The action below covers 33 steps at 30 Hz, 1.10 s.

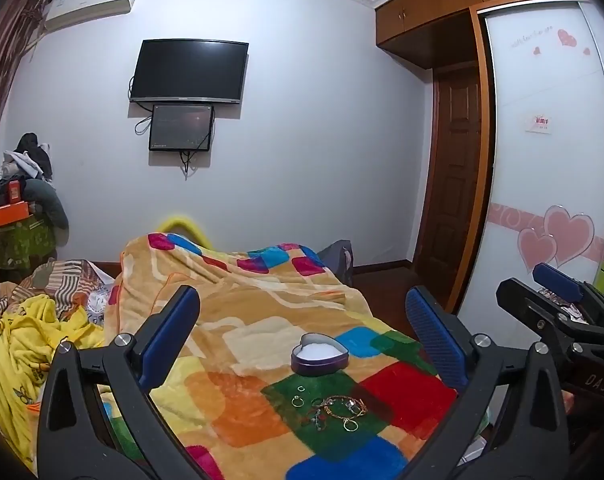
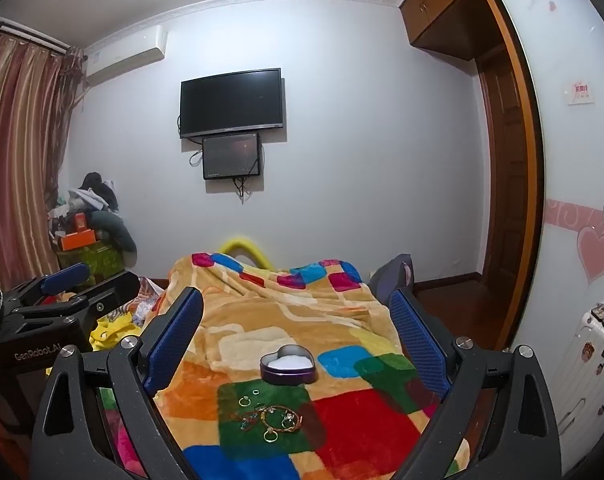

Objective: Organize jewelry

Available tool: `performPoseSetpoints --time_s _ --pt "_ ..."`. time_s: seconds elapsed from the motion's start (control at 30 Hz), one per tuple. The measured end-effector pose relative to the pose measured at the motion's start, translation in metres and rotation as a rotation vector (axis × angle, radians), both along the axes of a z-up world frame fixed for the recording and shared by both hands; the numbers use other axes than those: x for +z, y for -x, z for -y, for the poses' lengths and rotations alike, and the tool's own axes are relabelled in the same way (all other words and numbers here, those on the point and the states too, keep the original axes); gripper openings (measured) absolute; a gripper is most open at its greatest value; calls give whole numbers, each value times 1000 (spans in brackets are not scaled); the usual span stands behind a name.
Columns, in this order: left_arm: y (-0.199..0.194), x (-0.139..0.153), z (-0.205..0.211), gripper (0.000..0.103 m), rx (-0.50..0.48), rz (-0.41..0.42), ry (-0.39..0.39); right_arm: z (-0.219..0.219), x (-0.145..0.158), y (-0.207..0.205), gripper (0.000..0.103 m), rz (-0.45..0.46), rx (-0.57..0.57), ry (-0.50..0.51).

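Note:
A purple heart-shaped tin (image 1: 320, 354) with a white lining sits open on the colourful blanket (image 1: 241, 320); it also shows in the right wrist view (image 2: 289, 364). In front of it, on a green patch, lie several rings and a gold bracelet (image 1: 344, 406), also seen in the right wrist view (image 2: 279, 418). My left gripper (image 1: 302, 320) is open and empty, held above the bed short of the jewelry. My right gripper (image 2: 297, 320) is open and empty at about the same distance. Each gripper shows at the edge of the other's view.
A yellow garment (image 1: 29, 340) and striped bedding lie left of the blanket. A pile of clothes and boxes (image 1: 17, 200) stands in the far left corner. A wardrobe with heart stickers (image 1: 554, 160) and a white suitcase (image 2: 586, 360) are on the right.

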<state>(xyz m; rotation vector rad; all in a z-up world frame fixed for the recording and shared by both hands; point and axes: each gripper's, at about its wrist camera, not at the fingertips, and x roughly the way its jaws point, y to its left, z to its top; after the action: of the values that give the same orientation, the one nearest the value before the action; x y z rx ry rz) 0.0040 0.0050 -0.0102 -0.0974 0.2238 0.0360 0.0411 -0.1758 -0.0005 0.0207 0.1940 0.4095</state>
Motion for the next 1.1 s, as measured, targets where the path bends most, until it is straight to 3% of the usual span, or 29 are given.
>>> performPoseSetpoints --time_s 1.1 --pt "2 2 2 103 -6 -2 -6 -1 0 0 93 -17 7 -6"
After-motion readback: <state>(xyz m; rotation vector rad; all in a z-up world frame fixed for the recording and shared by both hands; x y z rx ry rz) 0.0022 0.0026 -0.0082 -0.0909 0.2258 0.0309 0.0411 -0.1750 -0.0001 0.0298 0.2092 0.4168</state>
